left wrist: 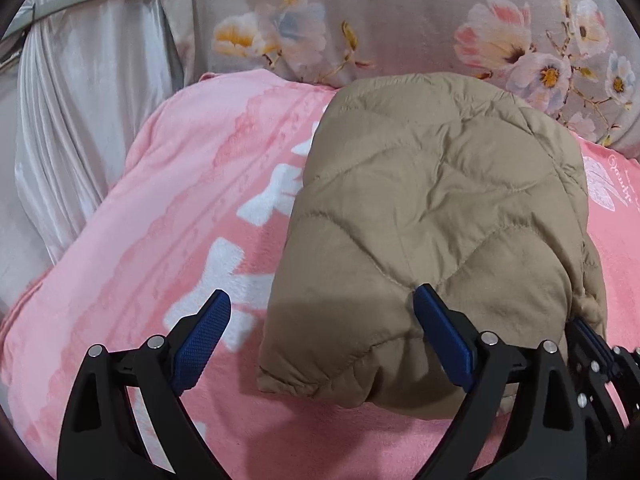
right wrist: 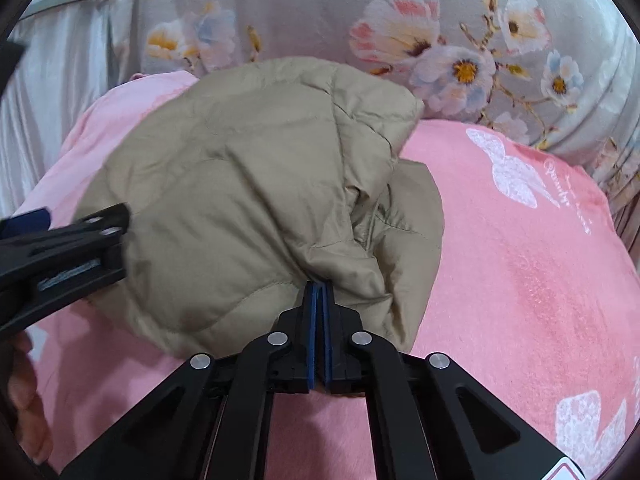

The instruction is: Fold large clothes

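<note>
While folded jacket (left wrist: 432, 216) lies ahead, left hand-held gripper (left wrist: 320, 336) released, right hand-held gripper (right wrist: 319, 292) clenched, seemingly empty.

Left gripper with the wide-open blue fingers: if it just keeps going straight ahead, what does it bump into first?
Most likely the folded tan puffer jacket. The left gripper stands open with the jacket's near edge already between its fingers, on the pink blanket. Depth is hard to judge here.

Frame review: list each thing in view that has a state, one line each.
tan quilted jacket: folded into a bundle, lying on the pink blanket.
pink blanket: spread flat under the jacket.
left tool: open, jacket's near edge between its fingers, not pinched.
right tool: shut, tips at the jacket's near edge; a pinch on fabric cannot be told.
</note>
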Available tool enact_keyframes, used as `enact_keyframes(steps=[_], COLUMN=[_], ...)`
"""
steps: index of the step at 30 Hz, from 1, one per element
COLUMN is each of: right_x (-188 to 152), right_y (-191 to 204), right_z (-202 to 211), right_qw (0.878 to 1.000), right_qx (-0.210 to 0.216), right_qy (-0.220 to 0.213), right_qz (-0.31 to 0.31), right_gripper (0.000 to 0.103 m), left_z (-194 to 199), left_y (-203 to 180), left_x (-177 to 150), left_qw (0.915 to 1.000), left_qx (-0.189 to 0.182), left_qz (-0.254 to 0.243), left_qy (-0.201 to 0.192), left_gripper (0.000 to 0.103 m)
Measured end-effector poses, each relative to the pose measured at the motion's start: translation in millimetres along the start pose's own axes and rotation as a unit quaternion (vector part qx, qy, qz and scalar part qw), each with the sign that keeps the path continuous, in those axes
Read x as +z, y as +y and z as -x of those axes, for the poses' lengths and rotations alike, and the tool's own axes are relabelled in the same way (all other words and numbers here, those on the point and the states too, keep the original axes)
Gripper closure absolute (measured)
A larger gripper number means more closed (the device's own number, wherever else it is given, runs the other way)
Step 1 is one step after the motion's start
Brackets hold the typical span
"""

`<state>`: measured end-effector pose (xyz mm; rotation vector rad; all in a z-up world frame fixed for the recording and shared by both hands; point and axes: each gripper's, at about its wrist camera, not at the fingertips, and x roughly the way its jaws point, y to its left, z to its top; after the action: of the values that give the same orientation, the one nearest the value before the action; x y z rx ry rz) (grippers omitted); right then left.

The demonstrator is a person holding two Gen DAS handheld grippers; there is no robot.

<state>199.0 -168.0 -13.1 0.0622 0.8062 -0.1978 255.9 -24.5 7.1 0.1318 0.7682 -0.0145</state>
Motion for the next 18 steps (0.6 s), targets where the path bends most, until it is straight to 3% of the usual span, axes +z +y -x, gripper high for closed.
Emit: enact_keyframes(steps=[6, 10, 18], right_x=[15, 20, 33], right_y=[-26, -27, -31], right_z=[-41, -62, -85], right_qw=[0.999, 0.999, 0.998], right_qx=[0.002, -0.013, 0.002], right_qy=[0.019, 0.018, 0.024], right_qz=[-0.05, -0.048, -0.061], right_gripper=[0.103, 0.103, 0.096], left_z=[-18, -36, -61], left_y=[-20, -37, -43], left_x=[10, 18, 25], left_qw=[0.9999, 0.9998, 0.9998], left_qx=[0.001, 0.006, -0.006], left_qz=[-0.014, -0.018, -0.015], left_qy=[-0.001, -0.006, -0.012], left_gripper=[0.011, 0.008, 0.005])
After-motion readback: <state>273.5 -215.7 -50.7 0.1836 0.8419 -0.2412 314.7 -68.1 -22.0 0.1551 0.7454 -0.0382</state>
